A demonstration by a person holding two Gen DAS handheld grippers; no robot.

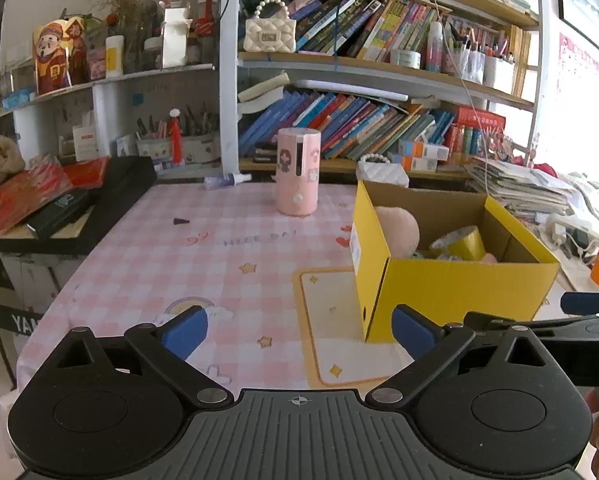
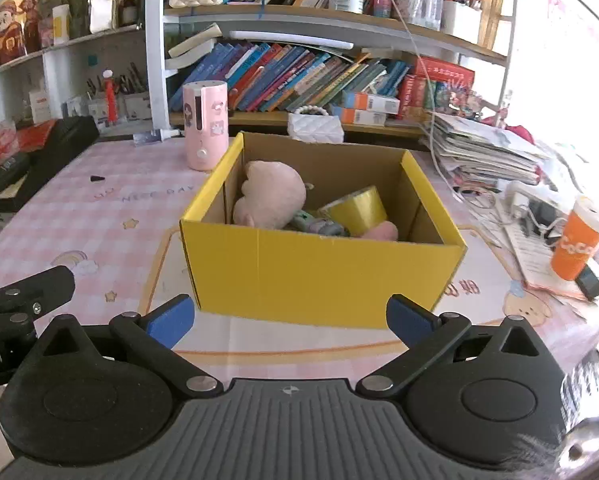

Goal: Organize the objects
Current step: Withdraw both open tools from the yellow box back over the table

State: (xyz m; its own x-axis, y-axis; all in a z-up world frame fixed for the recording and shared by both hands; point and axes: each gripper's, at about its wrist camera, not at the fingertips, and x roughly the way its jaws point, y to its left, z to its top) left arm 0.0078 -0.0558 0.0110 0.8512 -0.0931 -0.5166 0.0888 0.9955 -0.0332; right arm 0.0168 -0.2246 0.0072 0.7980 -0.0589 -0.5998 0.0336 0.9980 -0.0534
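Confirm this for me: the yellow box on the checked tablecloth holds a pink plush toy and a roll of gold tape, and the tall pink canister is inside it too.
Not quite. The pink canister is not inside; it stands upright on the tablecloth behind the box's far left corner. The right wrist view shows this. The yellow box does hold the pink plush toy and the gold tape roll.

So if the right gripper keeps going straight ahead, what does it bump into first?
Most likely the near wall of the yellow cardboard box. The right gripper is open and empty, the box sits squarely ahead between its blue fingertips, and only bare checked tablecloth lies before it.
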